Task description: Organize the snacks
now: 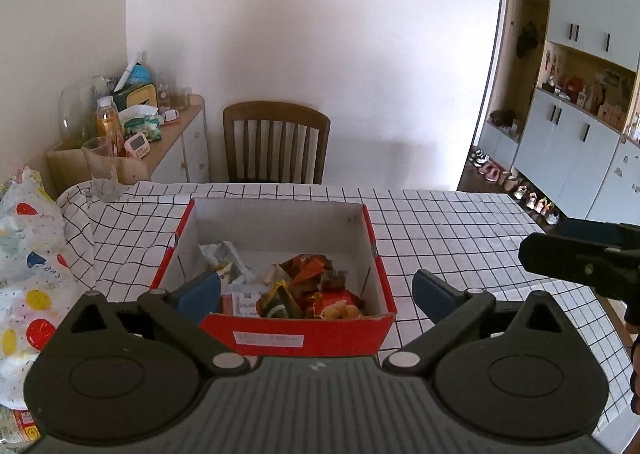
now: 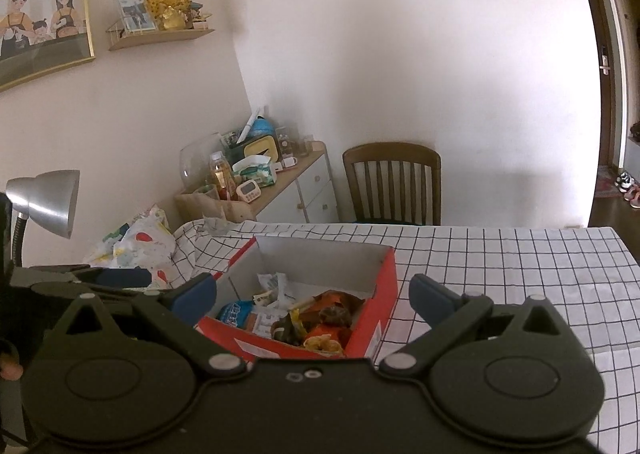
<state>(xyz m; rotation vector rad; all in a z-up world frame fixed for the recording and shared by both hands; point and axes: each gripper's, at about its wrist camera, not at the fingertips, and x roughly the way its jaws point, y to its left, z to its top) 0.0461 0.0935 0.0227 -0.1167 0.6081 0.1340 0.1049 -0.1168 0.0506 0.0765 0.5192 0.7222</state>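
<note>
A red cardboard box (image 1: 296,336) with a white inside stands on the checked tablecloth and holds several snack packets (image 1: 304,290), orange, white and brown. In the right wrist view the same box (image 2: 376,318) also shows a blue packet (image 2: 234,312). My left gripper (image 1: 316,294) is open and empty, raised in front of the box with its blue pads either side of it. My right gripper (image 2: 312,296) is open and empty, in front of the box from its right. It shows as a black shape (image 1: 584,262) in the left wrist view.
A patterned white bag (image 1: 28,254) lies at the table's left. A glass (image 1: 102,170) stands at the far left corner. A wooden chair (image 1: 276,142) stands behind the table, a cluttered sideboard (image 1: 160,126) beside it. A silver lamp (image 2: 44,202) stands at the left.
</note>
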